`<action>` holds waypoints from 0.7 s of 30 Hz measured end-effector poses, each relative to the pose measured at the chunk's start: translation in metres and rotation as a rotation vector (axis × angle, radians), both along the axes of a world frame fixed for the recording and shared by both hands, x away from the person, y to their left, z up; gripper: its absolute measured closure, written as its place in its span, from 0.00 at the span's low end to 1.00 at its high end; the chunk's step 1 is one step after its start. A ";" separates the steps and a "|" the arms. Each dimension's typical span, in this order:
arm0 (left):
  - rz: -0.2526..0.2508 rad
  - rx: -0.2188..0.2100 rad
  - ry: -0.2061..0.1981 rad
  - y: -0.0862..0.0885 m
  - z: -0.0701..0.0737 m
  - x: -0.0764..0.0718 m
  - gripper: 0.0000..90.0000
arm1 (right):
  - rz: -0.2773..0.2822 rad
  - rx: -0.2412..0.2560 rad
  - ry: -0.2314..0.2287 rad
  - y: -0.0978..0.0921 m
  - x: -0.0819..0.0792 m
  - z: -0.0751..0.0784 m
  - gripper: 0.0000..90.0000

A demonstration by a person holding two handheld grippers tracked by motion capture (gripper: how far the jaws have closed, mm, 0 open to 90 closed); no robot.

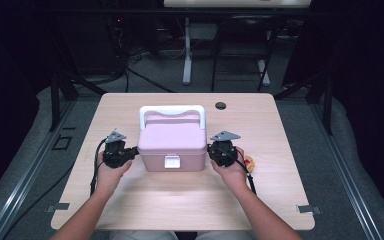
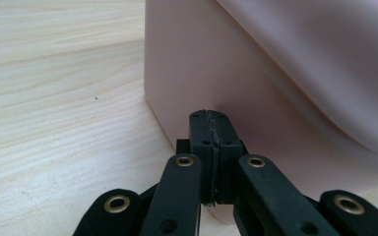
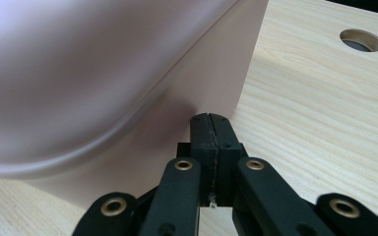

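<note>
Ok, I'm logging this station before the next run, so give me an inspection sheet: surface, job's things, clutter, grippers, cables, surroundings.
Surface: light wood table, round grommet hole near the far edge.
Job's things: pink box, lid down, white handle, white front latch.
Clutter: small red-and-yellow item by the right hand, too small to identify.
Grippers: left gripper and right gripper shut, tips against the box's opposite sides.
Cables: black cable trailing from the left gripper.
Surroundings: dark room, grey floor, another table's legs beyond.

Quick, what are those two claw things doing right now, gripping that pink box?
Left gripper: closed, empty, tip against the pink box.
Right gripper: closed, empty, tip at the box's other side.
</note>
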State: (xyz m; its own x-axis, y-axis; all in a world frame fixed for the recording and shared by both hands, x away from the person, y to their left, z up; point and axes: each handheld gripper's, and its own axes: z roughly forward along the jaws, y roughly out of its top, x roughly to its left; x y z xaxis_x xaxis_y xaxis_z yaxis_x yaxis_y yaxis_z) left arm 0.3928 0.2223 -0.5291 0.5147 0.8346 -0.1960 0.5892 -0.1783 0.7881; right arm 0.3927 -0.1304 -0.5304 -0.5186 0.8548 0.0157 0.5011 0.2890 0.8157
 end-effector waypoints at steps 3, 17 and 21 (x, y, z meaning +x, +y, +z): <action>-0.011 0.003 0.010 0.000 0.001 -0.002 1.00 | 0.005 -0.012 -0.001 -0.001 -0.003 0.001 1.00; -0.051 0.006 0.029 -0.003 0.003 -0.018 1.00 | 0.043 -0.030 0.010 -0.009 -0.027 0.003 1.00; -0.071 -0.005 0.033 -0.006 0.003 -0.026 1.00 | 0.050 -0.038 0.013 -0.012 -0.037 0.004 1.00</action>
State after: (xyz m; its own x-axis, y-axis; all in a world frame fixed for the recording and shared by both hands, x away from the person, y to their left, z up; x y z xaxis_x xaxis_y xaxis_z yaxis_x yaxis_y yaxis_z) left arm 0.3664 0.2166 -0.5266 0.5656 0.7953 -0.2179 0.6007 -0.2163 0.7697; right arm 0.3558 -0.1426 -0.5267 -0.5604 0.8282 -0.0096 0.4959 0.3448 0.7970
